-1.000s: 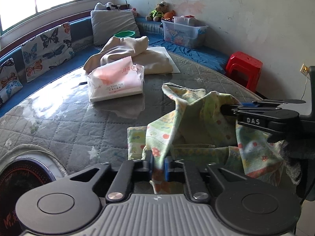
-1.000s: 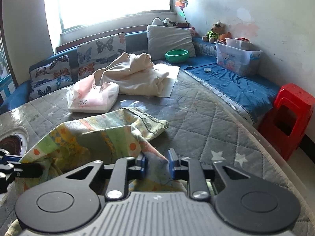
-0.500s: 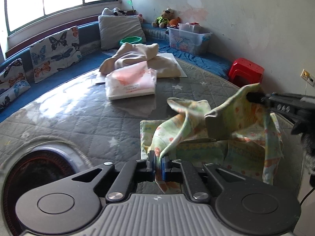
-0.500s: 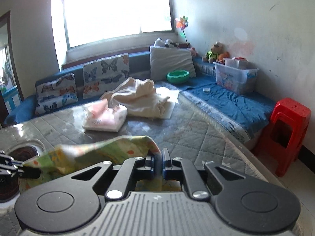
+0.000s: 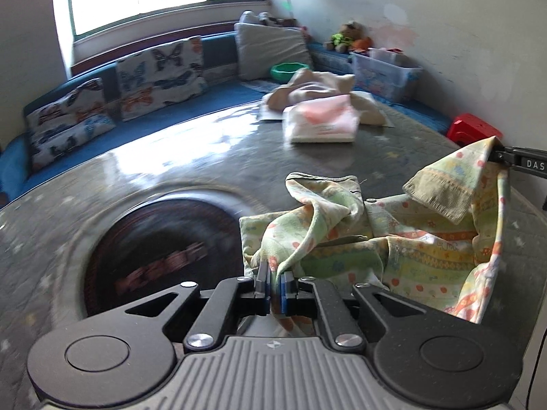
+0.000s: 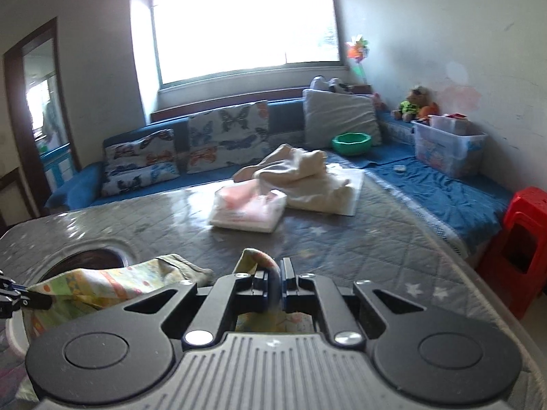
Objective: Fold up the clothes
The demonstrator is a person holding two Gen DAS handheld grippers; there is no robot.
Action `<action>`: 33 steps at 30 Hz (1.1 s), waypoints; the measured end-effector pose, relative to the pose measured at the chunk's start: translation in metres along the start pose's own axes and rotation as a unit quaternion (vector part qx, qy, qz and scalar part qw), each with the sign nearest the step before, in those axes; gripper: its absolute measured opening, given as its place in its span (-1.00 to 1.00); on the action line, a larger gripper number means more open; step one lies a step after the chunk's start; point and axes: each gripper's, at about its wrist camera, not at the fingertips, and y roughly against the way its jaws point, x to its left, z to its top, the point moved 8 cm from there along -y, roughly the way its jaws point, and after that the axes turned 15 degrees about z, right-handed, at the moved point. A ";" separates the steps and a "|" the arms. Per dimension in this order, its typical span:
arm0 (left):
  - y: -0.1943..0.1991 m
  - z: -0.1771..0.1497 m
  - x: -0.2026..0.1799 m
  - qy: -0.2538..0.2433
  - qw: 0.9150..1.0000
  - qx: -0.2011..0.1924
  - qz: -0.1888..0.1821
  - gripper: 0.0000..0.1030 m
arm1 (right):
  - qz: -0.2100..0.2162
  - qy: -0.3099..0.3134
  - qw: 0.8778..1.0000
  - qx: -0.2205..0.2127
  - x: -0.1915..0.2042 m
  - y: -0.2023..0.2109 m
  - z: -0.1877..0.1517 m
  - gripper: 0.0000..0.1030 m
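Note:
A pale green patterned garment [image 5: 403, 246] with orange and yellow prints hangs crumpled between both grippers above the grey quilted mattress [image 5: 205, 157]. My left gripper [image 5: 272, 290] is shut on one edge of it, low in the left wrist view. The right gripper [image 5: 499, 157] pinches another corner at that view's right edge, holding it higher. In the right wrist view my right gripper [image 6: 272, 283] is shut on a fold of the garment [image 6: 102, 282], and the left gripper [image 6: 41, 302] shows at the far left, clamped on the cloth.
A folded pink-and-white item [image 5: 321, 121] and a cream cloth heap [image 5: 318, 87] lie further back on the mattress. A round dark inset [image 5: 157, 253] sits left of the garment. Butterfly cushions [image 6: 227, 136], a green bowl [image 6: 352, 142], a clear bin [image 6: 448, 148] and a red stool [image 6: 519, 249] surround the bed.
Both grippers have closed fully on the garment, lifted it and drawn apart, so the cloth is stretched wider. The left view has swung left, bringing the round inset into view.

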 end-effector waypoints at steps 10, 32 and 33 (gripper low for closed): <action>0.039 -0.064 0.065 0.044 0.998 0.030 0.021 -0.88 | 0.106 0.035 0.993 0.044 0.070 -0.010 -0.016 -0.89; 0.032 -0.120 0.066 0.036 0.996 0.082 0.004 -0.83 | 0.121 0.053 0.974 0.186 0.080 -0.005 -0.100 -0.52; 0.031 -0.121 0.066 0.035 0.996 0.084 0.003 -0.84 | 0.120 0.056 0.973 0.189 0.080 -0.004 -0.101 -0.55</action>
